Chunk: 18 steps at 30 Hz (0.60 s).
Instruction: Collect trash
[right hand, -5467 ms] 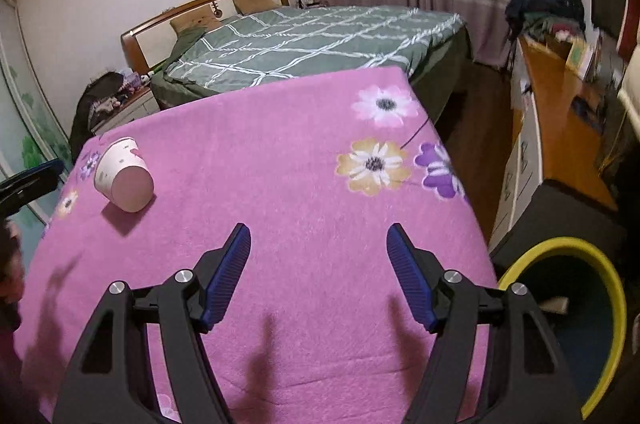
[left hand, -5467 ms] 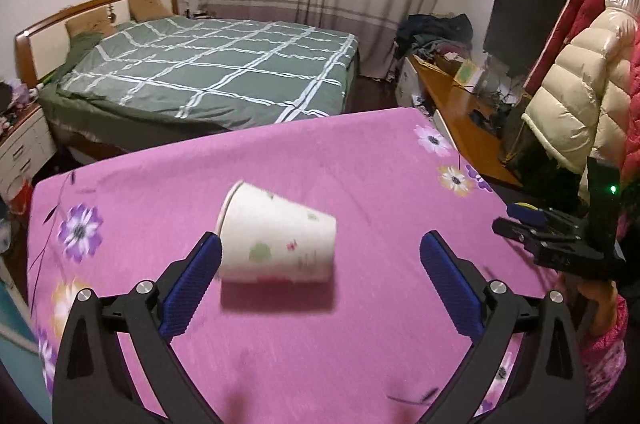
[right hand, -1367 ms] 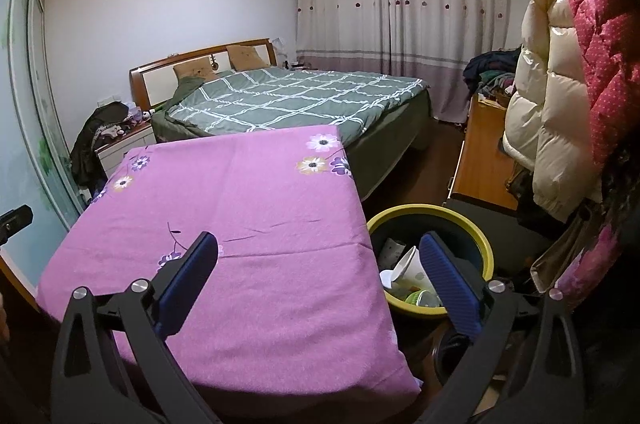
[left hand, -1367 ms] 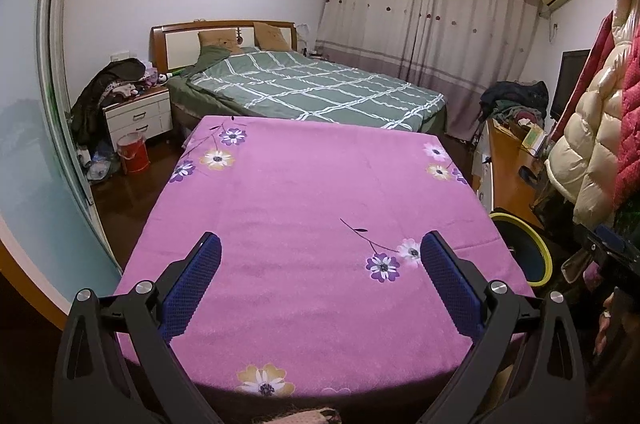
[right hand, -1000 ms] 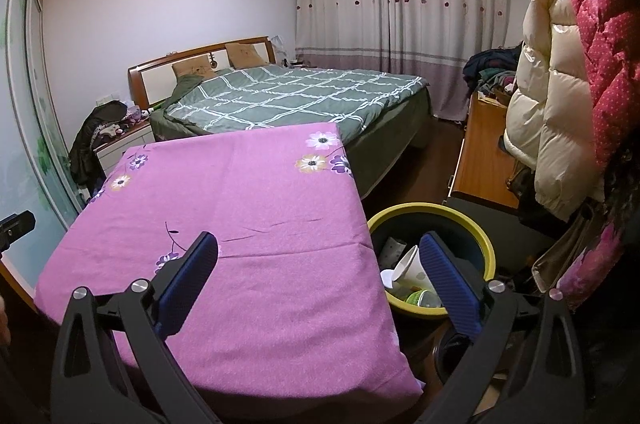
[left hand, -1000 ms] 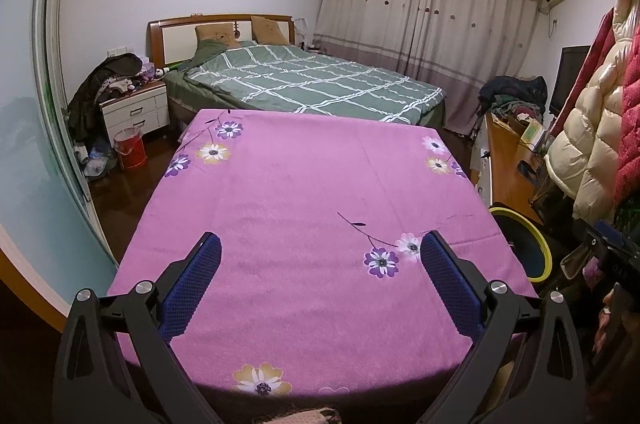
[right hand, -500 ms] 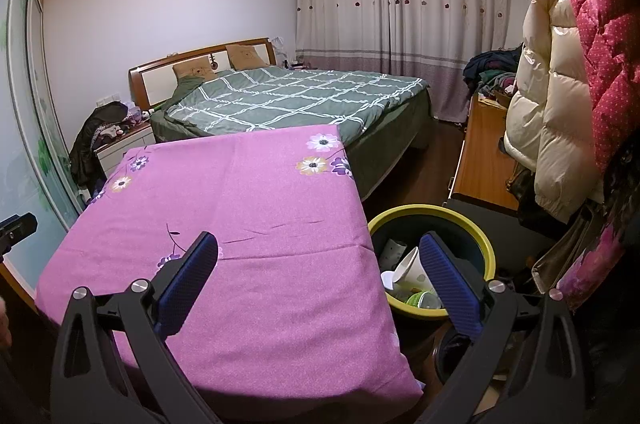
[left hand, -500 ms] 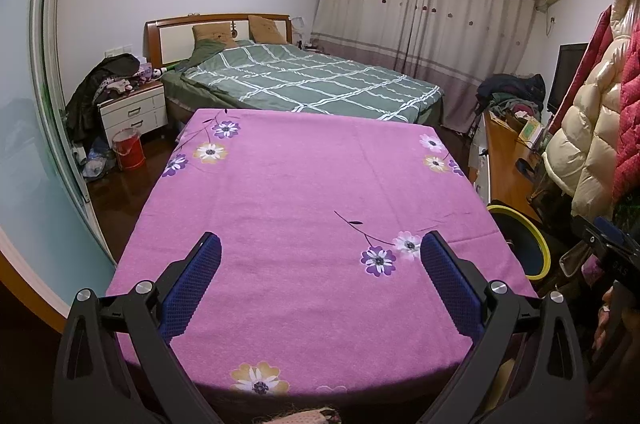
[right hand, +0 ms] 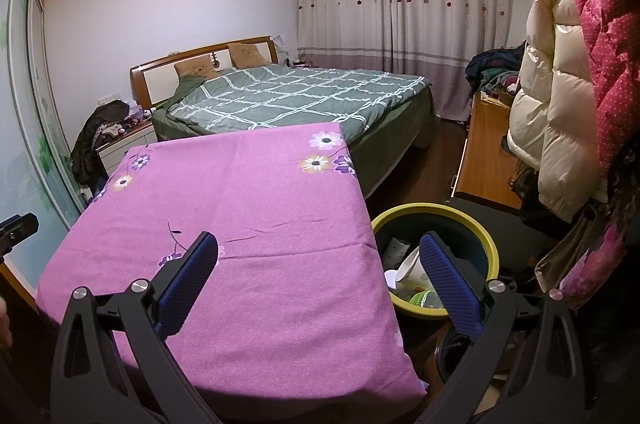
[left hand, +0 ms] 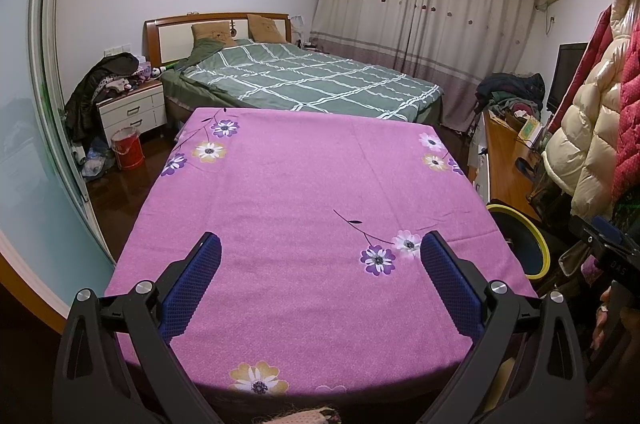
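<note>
Vs 5.5 s ago: pink floral cloth (left hand: pixel 304 192) no longer holds the paper cup (right hand: pixel 408 266); cup now lies in round yellow-rimmed bin (right hand: pixel 490 236) w/ other trash. Left gripper (left hand: pixel 320 280) and right gripper (right hand: pixel 318 274): textured blue pads wide apart, holding nothing.

Both grippers have black frames with silver screws and blue, dot-textured fingers (left hand: pixel 192 284) (right hand: pixel 450 280).

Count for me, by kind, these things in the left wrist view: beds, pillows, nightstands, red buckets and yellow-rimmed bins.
bed: 1
pillows: 2
nightstand: 1
red bucket: 1
yellow-rimmed bin: 1
Total: 6
</note>
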Each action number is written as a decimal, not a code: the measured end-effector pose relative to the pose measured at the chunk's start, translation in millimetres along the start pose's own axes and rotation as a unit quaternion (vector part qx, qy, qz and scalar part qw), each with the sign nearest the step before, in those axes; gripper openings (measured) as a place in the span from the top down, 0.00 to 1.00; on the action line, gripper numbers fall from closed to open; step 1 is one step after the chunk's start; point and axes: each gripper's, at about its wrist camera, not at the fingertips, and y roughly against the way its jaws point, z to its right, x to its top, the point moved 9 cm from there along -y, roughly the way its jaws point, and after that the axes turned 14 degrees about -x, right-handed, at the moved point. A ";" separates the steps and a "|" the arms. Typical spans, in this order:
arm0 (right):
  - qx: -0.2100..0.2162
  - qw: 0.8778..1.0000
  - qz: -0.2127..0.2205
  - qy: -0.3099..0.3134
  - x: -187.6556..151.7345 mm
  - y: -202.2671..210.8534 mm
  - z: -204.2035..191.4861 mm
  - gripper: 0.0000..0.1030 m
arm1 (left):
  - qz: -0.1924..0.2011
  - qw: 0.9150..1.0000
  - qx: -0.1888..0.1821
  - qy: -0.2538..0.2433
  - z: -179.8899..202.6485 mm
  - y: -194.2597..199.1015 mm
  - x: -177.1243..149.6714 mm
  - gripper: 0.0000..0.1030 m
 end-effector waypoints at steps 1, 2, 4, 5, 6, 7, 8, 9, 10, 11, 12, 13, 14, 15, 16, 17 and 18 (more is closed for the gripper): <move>0.000 1.000 0.000 0.000 0.2 0.0 0.0 0.07 | 0.000 1.000 -0.001 0.000 0.1 0.0 -0.7 0.05; 0.000 1.000 0.000 0.000 0.0 -0.2 -0.2 0.07 | 0.000 1.000 -0.002 0.000 1.1 -0.5 -1.5 0.05; -0.001 1.000 -0.001 0.001 -0.1 -0.3 0.0 0.07 | -0.001 1.000 -0.004 0.001 3.2 -2.6 -2.7 0.05; -0.001 1.000 -0.001 0.001 -0.3 -0.3 -0.3 0.07 | -0.002 1.000 -0.006 0.001 3.9 -3.6 -3.8 0.05; 0.000 1.000 -0.002 0.001 -0.6 -0.2 -1.2 0.07 | -0.003 1.000 -0.007 0.002 4.4 -4.5 -4.6 0.05; 0.000 1.000 -0.002 0.001 -1.0 -0.6 -1.4 0.07 | -0.003 1.000 -0.008 0.001 5.2 -5.4 -5.6 0.05; 0.000 1.000 -0.002 0.002 -1.2 -0.5 -2.2 0.07 | -0.004 1.000 -0.007 0.001 5.6 -5.5 -6.4 0.05; 0.000 1.000 -0.002 0.002 -1.2 -0.3 -2.8 0.07 | -0.004 1.000 -0.007 0.001 6.9 -6.2 -7.6 0.05; 0.001 1.000 -0.002 0.001 -0.9 -0.6 -2.3 0.07 | -0.003 1.000 -0.007 0.001 6.5 -5.8 -7.0 0.05; 0.001 1.000 -0.002 0.001 -1.0 -0.3 -3.0 0.07 | -0.003 1.000 -0.008 0.001 5.6 -5.4 -6.0 0.05; 0.001 1.000 -0.002 0.001 -1.0 -0.6 -3.2 0.07 | -0.003 1.000 -0.008 0.001 7.0 -6.1 -7.2 0.05; 0.000 1.000 -0.002 0.001 -1.1 -1.1 -2.9 0.07 | -0.003 1.000 -0.006 0.001 6.3 -6.0 -6.7 0.05; 0.000 1.000 -0.002 0.001 -1.3 -1.2 -2.6 0.07 | -0.004 1.000 -0.007 0.001 5.3 -5.4 -6.0 0.05; 0.001 1.000 -0.003 0.000 -1.8 -1.4 -3.7 0.07 | -0.004 1.000 -0.005 0.001 5.1 -5.9 -6.2 0.05; 0.001 1.000 -0.003 0.001 -1.5 -1.2 -3.1 0.07 | -0.003 1.000 -0.004 0.001 3.8 -6.3 -5.9 0.05; 0.001 1.000 -0.003 0.001 -1.6 -1.2 -3.7 0.07 | -0.003 1.000 -0.003 0.001 4.8 -6.9 -6.8 0.05; 0.001 1.000 -0.003 0.001 -1.6 -1.2 -3.9 0.07 | -0.003 1.000 -0.006 0.002 3.7 -8.2 -5.5 0.05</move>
